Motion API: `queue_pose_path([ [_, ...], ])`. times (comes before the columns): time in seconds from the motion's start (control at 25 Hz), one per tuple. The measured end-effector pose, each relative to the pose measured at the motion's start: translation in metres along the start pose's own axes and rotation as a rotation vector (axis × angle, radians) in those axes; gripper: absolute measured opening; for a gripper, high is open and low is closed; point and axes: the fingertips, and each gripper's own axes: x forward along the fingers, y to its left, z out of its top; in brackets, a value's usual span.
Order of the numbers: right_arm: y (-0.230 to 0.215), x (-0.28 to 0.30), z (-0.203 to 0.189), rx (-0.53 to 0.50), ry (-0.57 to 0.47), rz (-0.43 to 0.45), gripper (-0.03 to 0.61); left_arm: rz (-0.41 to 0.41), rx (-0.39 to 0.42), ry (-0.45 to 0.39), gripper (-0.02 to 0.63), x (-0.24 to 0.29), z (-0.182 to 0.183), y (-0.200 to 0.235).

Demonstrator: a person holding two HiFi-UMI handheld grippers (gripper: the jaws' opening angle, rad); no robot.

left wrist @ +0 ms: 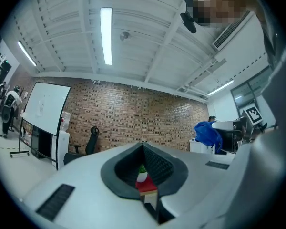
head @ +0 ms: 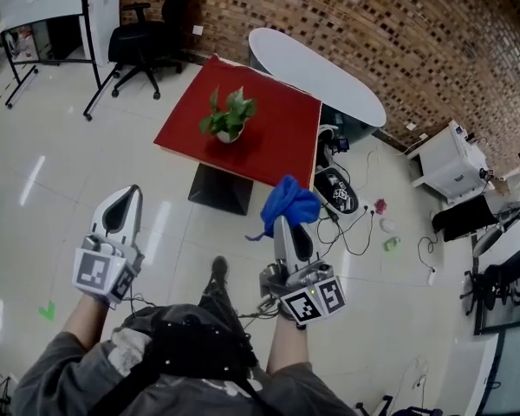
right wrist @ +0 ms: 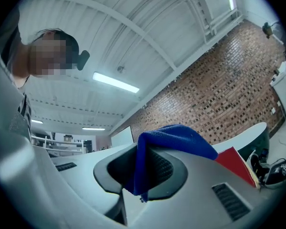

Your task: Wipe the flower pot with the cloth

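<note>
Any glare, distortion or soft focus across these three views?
Head view: barrel distortion curves the brick wall; light streaks glare off the glossy floor. Left gripper view: strong fisheye, black corners, ceiling light blown out. Right gripper view: same fisheye and corners; blue cloth reads clearly.

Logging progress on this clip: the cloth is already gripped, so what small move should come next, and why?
Probably carry the right gripper forward toward the red square table. Its jaws are shut on the blue cloth, but the small white flower pot stands on the table well ahead of both grippers, untouched, so wiping cannot begin yet.
</note>
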Motion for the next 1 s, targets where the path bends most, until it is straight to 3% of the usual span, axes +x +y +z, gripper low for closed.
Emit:
queue_pose_path([
  [0.24, 0.078, -0.054, 0.016, -0.061, -0.015, -0.065, 0.051, -0.096, -0.053, 0.025, 0.008, -0.073, 0.011, -0.016],
  [0.4, 0.104, -0.082, 0.029, -0.109, -0.008, -0.11, 0.051, -0.144, -0.073, 0.07, 0.008, -0.091, 0.012, -0.027],
  [0.6, 0.105, -0.113, 0.038, -0.136, 0.0, -0.173, 0.051, -0.162, -0.104, 0.138, 0.008, -0.101, 0.011, -0.043],
  [1.0, 0.091, -0.197, 0.061, -0.155, 0.022, -0.216, 0.051, -0.223, -0.06, 0.107, 0.008, -0.129, 0.029, -0.128],
])
